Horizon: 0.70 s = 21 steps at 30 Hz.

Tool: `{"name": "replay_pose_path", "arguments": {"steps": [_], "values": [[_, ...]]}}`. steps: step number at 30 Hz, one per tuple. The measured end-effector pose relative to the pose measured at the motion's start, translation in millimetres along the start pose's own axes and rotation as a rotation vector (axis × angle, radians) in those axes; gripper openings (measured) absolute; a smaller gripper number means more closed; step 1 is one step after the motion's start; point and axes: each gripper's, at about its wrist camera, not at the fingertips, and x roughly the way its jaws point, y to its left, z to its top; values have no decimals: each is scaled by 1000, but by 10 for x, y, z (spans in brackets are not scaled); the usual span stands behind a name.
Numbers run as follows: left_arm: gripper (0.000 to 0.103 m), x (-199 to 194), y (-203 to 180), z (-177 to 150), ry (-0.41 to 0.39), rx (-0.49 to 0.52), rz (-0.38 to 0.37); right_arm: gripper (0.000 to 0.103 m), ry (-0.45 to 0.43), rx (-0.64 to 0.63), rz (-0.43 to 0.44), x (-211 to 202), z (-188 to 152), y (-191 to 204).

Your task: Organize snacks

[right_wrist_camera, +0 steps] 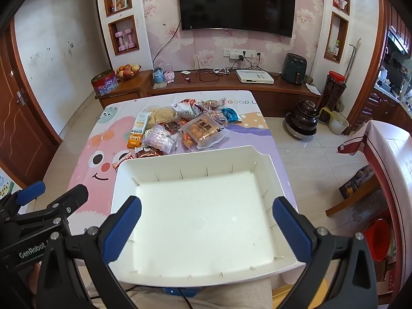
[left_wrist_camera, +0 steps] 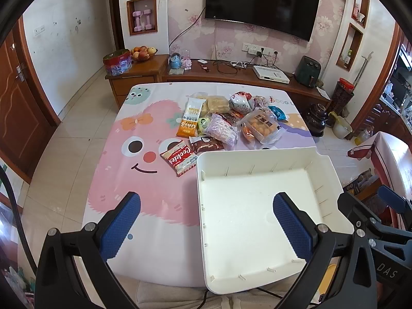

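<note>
While both the left claw (left_wrist_camera: 207, 221) and right claw (right_wrist_camera: 207, 222) hover wide open and empty over the white bin (right_wrist_camera: 195, 221), the snack packets (right_wrist_camera: 185, 126) heaped beyond it on the worktop (left_wrist_camera: 154, 231) look light, crinkly, slippery: pinch a sealed edge.

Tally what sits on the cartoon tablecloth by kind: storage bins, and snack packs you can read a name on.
White bin, nothing inside: 1
Snack packs with a readable name: 2, the red Cookies pack and the orange Oats pack
Total: 3
More packs lie piled behind these; they overlap too much to count.
</note>
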Motion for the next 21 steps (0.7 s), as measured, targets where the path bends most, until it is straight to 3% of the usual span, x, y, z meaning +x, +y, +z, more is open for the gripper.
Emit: {"name": "replay_pose_path", "arguments": {"steps": [15,21], "values": [[102,1,11,-1,-6,0,-1,102,-8,-11,10,26,-46,119],[102,-38,49,73,-29,14,-5,102,-41,-39,21,-42,88,109]]}}
